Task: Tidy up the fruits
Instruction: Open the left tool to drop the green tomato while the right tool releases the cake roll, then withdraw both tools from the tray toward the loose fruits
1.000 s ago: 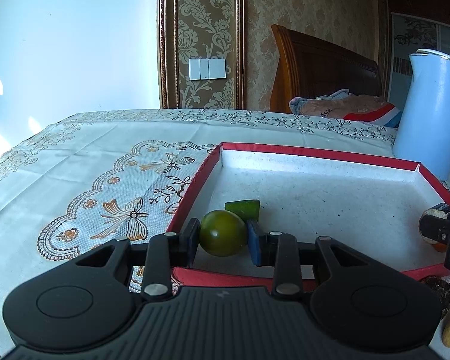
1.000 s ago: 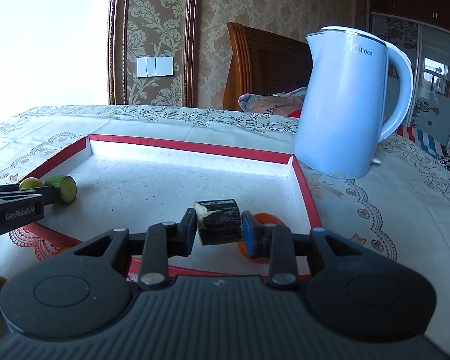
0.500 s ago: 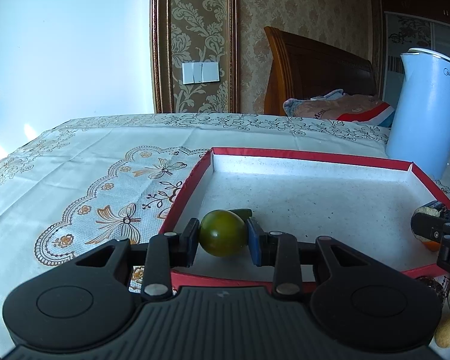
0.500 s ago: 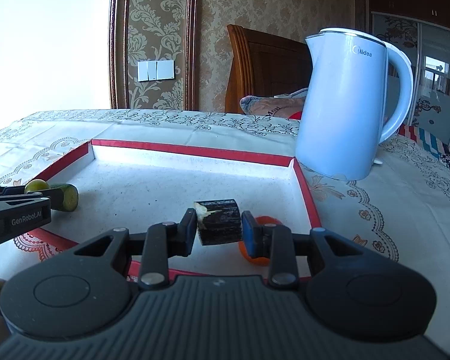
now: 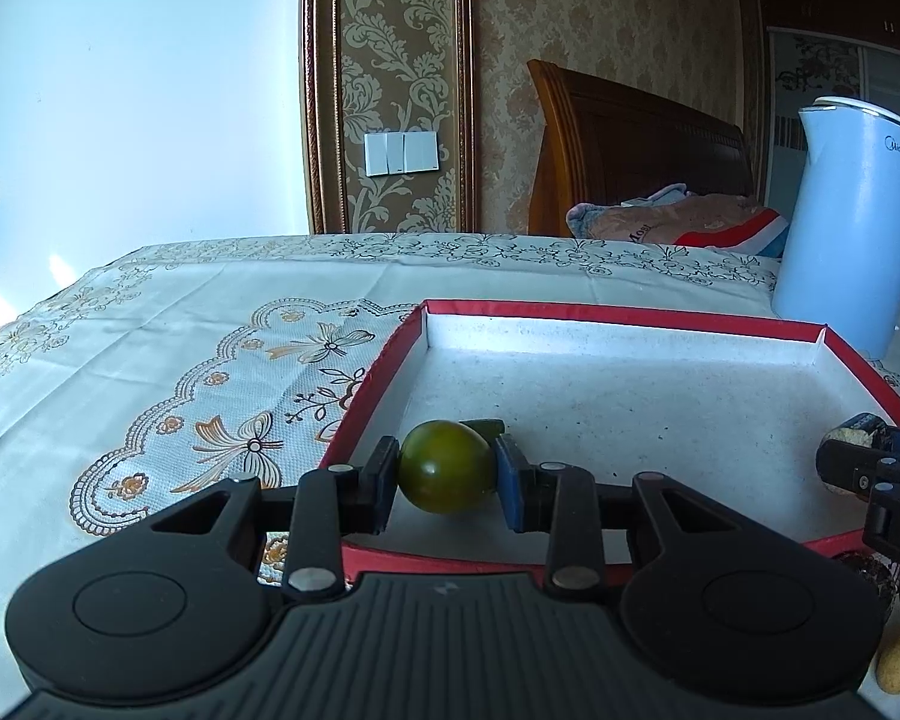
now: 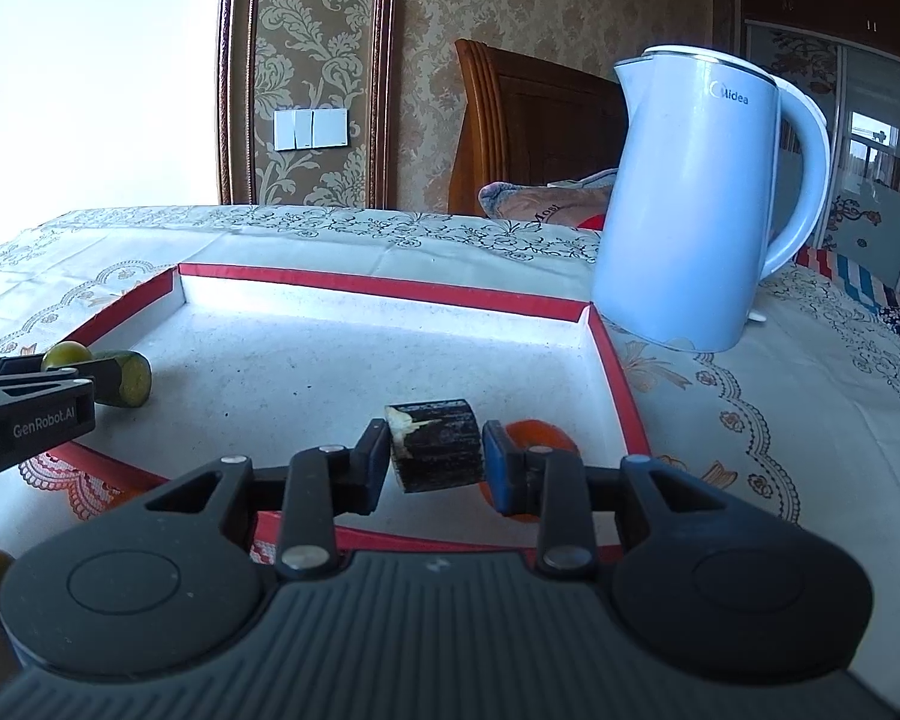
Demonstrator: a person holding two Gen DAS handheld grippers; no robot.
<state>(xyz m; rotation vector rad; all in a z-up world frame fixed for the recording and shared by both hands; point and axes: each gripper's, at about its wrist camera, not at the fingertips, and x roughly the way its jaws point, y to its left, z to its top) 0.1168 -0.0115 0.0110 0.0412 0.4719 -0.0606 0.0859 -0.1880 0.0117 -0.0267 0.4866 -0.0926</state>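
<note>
The left gripper (image 5: 445, 474) is clamped on a green fruit (image 5: 444, 467) over the tray's (image 5: 570, 312) near-left corner. The right gripper's (image 6: 435, 457) jaws have just been opening a little around a dark chunk (image 6: 435, 445), its pads still touching it, an orange fruit (image 6: 537, 433) just beyond its right finger.

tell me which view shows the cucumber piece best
The right wrist view: the cucumber piece lies in the tray with its cut end showing. In the left wrist view only a sliver shows behind the green fruit in the left gripper.
</note>
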